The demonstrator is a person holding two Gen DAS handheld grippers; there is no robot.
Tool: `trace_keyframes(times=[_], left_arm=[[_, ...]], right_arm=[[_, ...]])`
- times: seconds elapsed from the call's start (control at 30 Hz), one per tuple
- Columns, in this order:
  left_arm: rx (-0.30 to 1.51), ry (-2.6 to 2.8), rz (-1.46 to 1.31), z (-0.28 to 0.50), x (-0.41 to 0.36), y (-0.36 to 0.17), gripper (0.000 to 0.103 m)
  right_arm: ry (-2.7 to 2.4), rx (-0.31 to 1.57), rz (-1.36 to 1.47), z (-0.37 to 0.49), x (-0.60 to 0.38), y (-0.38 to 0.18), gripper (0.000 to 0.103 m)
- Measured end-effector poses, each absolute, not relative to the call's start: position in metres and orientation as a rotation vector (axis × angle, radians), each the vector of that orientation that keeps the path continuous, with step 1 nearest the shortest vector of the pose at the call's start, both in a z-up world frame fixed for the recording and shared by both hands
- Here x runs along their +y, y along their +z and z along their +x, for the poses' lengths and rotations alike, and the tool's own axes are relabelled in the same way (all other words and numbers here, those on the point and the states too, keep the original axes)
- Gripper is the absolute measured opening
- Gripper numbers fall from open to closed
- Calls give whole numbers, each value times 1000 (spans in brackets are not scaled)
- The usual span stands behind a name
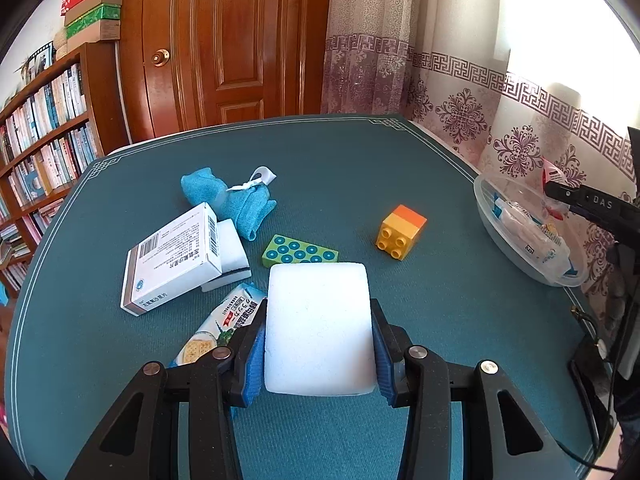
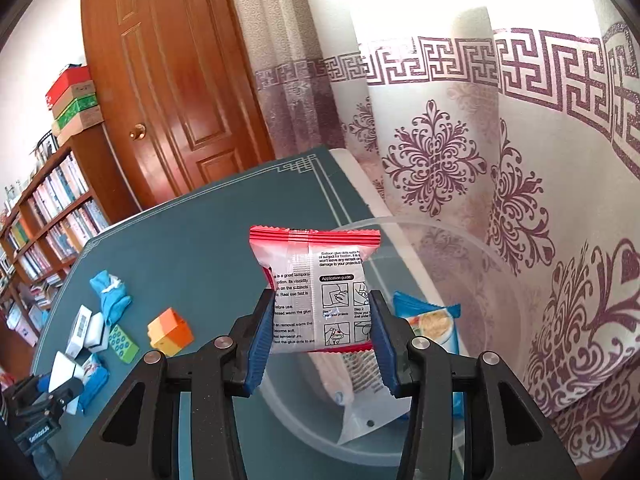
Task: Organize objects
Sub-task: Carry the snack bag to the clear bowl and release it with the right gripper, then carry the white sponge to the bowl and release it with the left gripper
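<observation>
On the teal table mat (image 1: 400, 168): loose items lie left of a clear plastic bin (image 1: 520, 256).
Left gripper (image 1: 319, 344): fingers clamp one white sponge block (image 1: 318, 324) above the mat.
Right gripper (image 2: 322, 344): fingers pinch one red-edged sachet (image 2: 320, 280) over the bin.
Left view only: cracker packet (image 1: 218, 330), medicine box (image 1: 176, 260) barcode.
Right view only: bin contents, two packets (image 2: 430, 326).
Counts: one blue cloth (image 1: 232, 200); two toy bricks, green (image 1: 300, 254) and orange-yellow (image 1: 400, 232).

Both wrist views close, share table (image 1: 400, 168).
</observation>
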State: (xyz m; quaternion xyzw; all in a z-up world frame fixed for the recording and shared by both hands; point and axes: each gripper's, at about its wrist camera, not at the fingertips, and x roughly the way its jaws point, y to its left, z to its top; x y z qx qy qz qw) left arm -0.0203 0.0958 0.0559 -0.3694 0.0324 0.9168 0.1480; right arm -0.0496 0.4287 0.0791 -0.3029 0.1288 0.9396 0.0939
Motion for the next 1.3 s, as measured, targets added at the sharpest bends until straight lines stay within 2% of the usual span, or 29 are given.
trace_keyframes(times=[0.17, 0.53, 0.6, 0.93, 1.1, 1.3], left_arm=[[106, 2616, -1065, -24, 106, 55, 47], [118, 2587, -1077, -28, 118, 53, 47], [120, 2582, -1076, -28, 120, 53, 47], [162, 2555, -1049, -28, 141, 57, 47], [235, 2524, -1016, -27, 165, 58, 47], [242, 2465, -1016, -36, 191, 62, 47]], right_arm=[[2713, 321, -908, -70, 443, 71, 46], [2629, 385, -960, -89, 469, 51, 50], [2633, 397, -954, -85, 469, 51, 54], [2733, 321, -926, -48, 441, 55, 54], [2768, 349, -927, -24, 435, 53, 54], [2796, 338, -893, 6, 429, 58, 54]])
